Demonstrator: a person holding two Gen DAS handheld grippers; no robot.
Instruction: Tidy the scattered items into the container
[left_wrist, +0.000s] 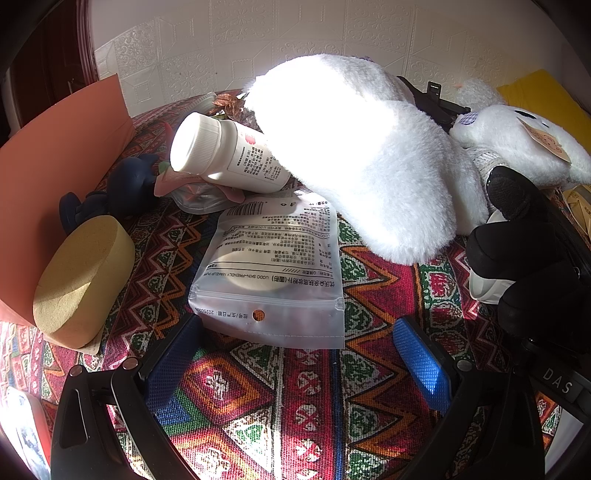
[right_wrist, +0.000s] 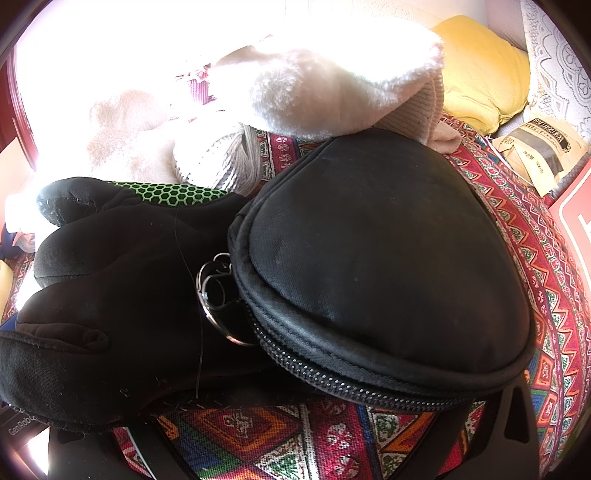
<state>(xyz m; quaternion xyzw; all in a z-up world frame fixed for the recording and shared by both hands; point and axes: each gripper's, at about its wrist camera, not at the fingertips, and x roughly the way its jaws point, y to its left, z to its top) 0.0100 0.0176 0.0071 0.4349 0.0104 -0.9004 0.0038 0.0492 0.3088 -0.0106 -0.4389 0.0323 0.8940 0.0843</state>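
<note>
Lying flat on the patterned cloth (left_wrist: 369, 295), the pouch (left_wrist: 273, 273) sits just ahead of the left tool (left_wrist: 295, 362), whose blue fingers (left_wrist: 421, 362) stand wide apart. A black bag (right_wrist: 388, 266) covers the right tool; I cannot tell its state.

One white pill bottle (left_wrist: 229, 155), one frosted zip pouch (left_wrist: 273, 273), one yellow sponge (left_wrist: 79, 280), one dark blue rubbery toy (left_wrist: 122, 188). Two fluffy white plush things, maybe: a big one (left_wrist: 369, 158) plus a bunny-ish one (left_wrist: 517, 140). One black zip pouch (right_wrist: 384, 266), one yellow cushion (right_wrist: 480, 70), one kraft paper bag (right_wrist: 535, 151). Orange box wall (left_wrist: 55, 147), just one.
</note>
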